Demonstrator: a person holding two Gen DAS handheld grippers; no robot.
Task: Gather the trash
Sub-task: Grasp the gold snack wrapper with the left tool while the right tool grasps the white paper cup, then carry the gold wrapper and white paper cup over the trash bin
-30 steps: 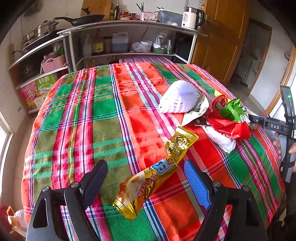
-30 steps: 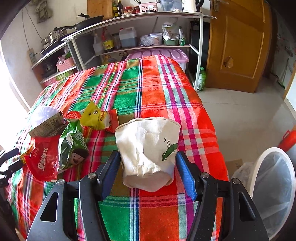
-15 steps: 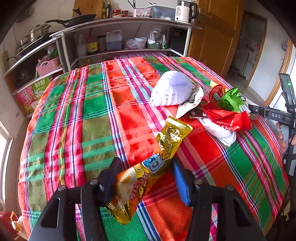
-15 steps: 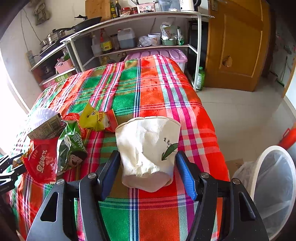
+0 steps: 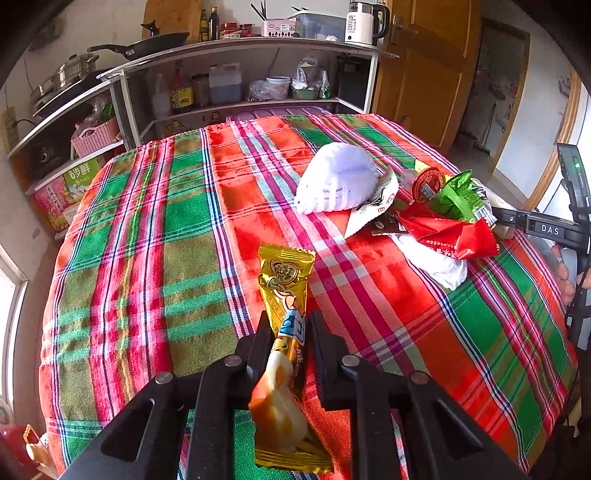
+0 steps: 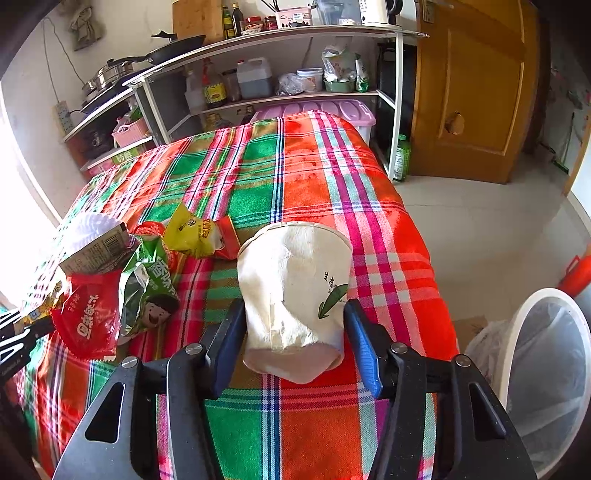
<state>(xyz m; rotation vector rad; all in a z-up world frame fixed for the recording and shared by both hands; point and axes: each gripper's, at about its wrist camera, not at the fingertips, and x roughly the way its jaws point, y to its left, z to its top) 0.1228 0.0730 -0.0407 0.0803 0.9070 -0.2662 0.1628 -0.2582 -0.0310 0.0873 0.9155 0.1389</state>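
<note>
The left gripper [image 5: 290, 334] has its fingers pinched narrow on a gold snack wrapper [image 5: 285, 295], which stands up between them above the plaid cloth of the desk [image 5: 155, 240]; a round emblem is printed near the wrapper's top and a blue patch lower down, but the lettering is too small to read. The right gripper [image 6: 295, 332] has its blue-padded fingers [image 6: 364, 354] set wide around a crumpled paper cup [image 6: 291, 284], which lies tipped with its mouth facing away; the pads sit against its sides. The cup carries a green leaf drawing and a few dark Chinese characters. To the left of the cup lies a heap of trash: a red packet [image 6: 88, 317] with white Chinese writing, a green packet [image 6: 149, 288] with a cartoon face, a yellow packet [image 6: 192, 232] and a white paper bowl [image 6: 88, 227]. A white bin [image 6: 546, 365] lined with a clear bag stands on the floor by the right edge of the desk. In the left view, the other handle shows the letters "DAS", and a white kettle [image 5: 362, 22] on the shelf reads "55".
</note>
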